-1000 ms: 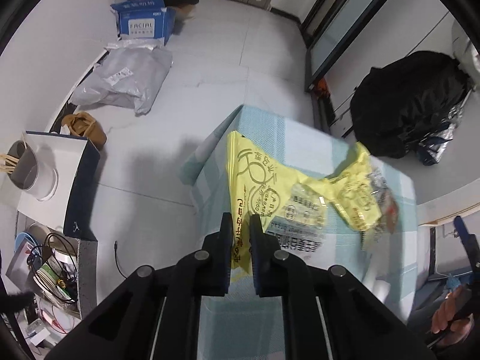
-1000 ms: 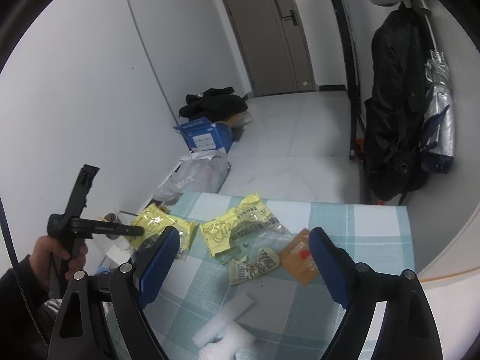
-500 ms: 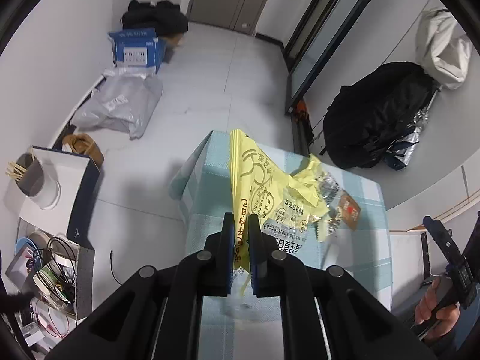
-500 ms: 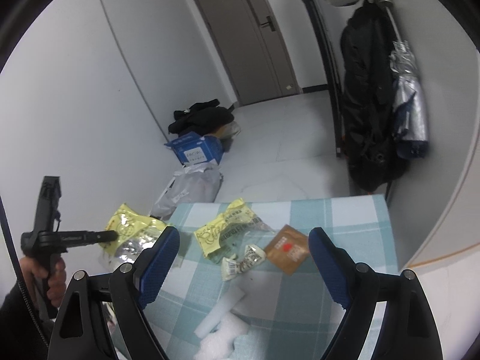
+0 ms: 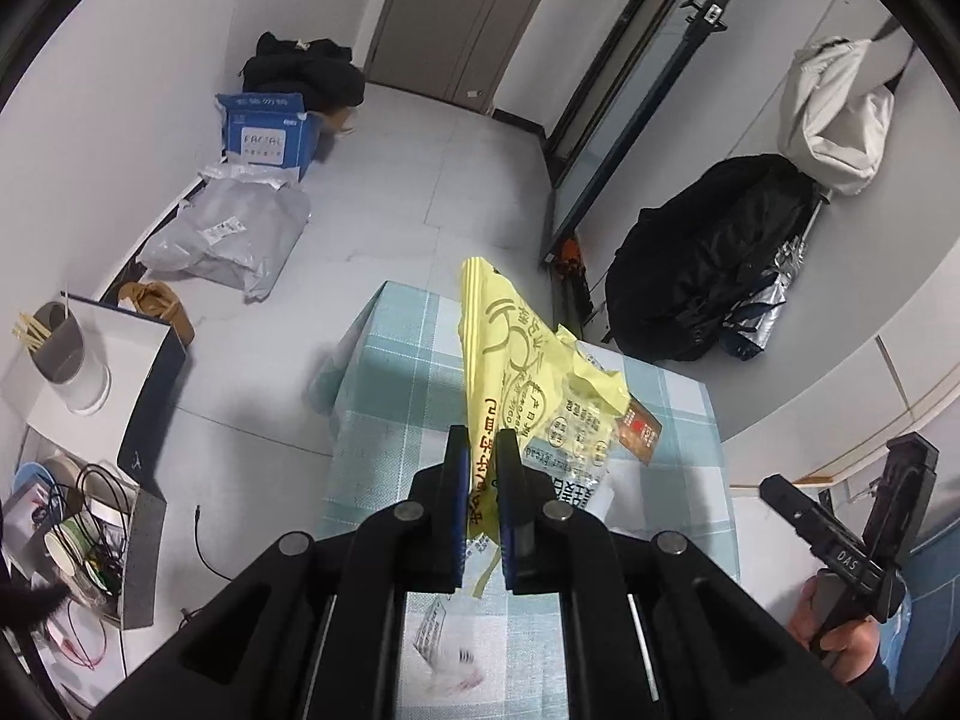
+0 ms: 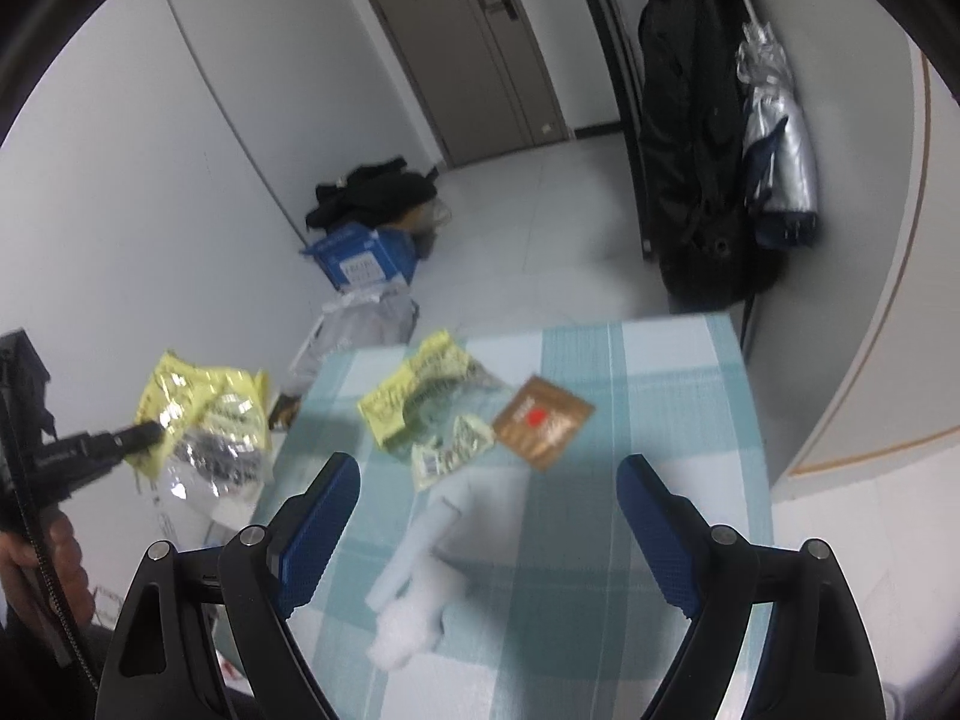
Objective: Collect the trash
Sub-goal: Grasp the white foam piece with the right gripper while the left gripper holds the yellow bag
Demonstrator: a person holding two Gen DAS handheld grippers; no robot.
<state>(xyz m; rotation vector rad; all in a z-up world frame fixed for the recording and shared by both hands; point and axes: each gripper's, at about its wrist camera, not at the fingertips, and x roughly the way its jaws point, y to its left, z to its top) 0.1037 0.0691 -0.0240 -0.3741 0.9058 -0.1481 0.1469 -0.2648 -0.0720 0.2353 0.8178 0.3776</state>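
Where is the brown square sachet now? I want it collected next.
In the right wrist view the brown square sachet lies flat on the checked tablecloth, right of the crumpled yellow wrapper, ahead of the open right gripper.

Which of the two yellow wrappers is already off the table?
The yellow wrapper pinched in the left gripper, hanging beside the table; the other yellow wrapper lies flat.

White walls, pale grey tiled floor, grey-brown door at the far end. Small table under a teal checked cloth. Along the left wall: blue carton, grey mailer bags, black clothes heap. Black coat and silver umbrella on the rack at right.
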